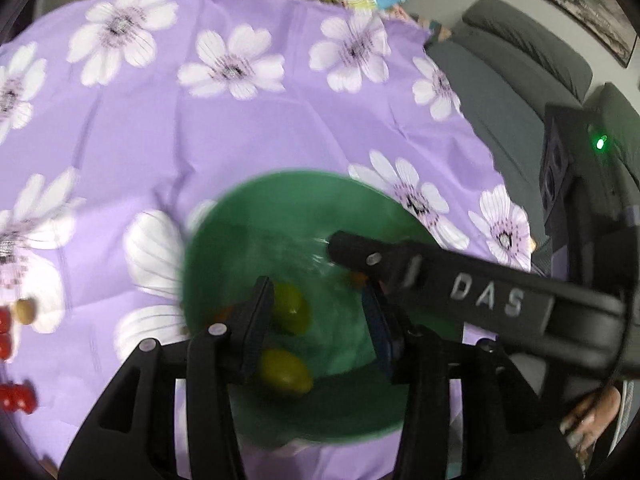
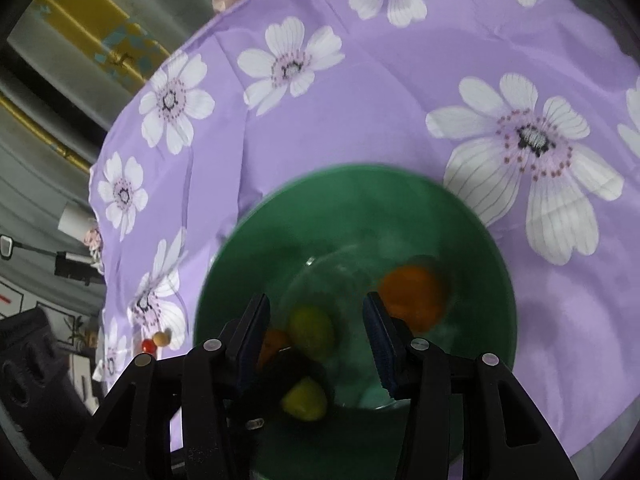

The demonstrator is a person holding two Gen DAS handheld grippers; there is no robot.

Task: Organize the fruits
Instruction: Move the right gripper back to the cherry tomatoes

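Green bowl [image 1: 248, 216]: left gripper [image 1: 316, 320] and right gripper [image 2: 316, 332] both spread, empty, above. Green fruits [image 1: 290, 312] at bowl's 7 o'clock, orange fruit [image 2: 412, 296] at 4; lift clear without nudging them.

Both wrist views are evenly and softly lit, moderately bright, with only faint shadows on the purple tablecloth printed with white flowers [image 1: 248, 128] that covers the tabletop. Motion blur smears the round green plastic bowl [image 1: 280, 200] and the fruit in it in both views, and a pale streak of glare sits on its inner wall in the left view. Fisheye distortion bows the tabletop's far edge, the corners fall into black vignette, and a small green indicator light [image 1: 600, 143] glows at right.
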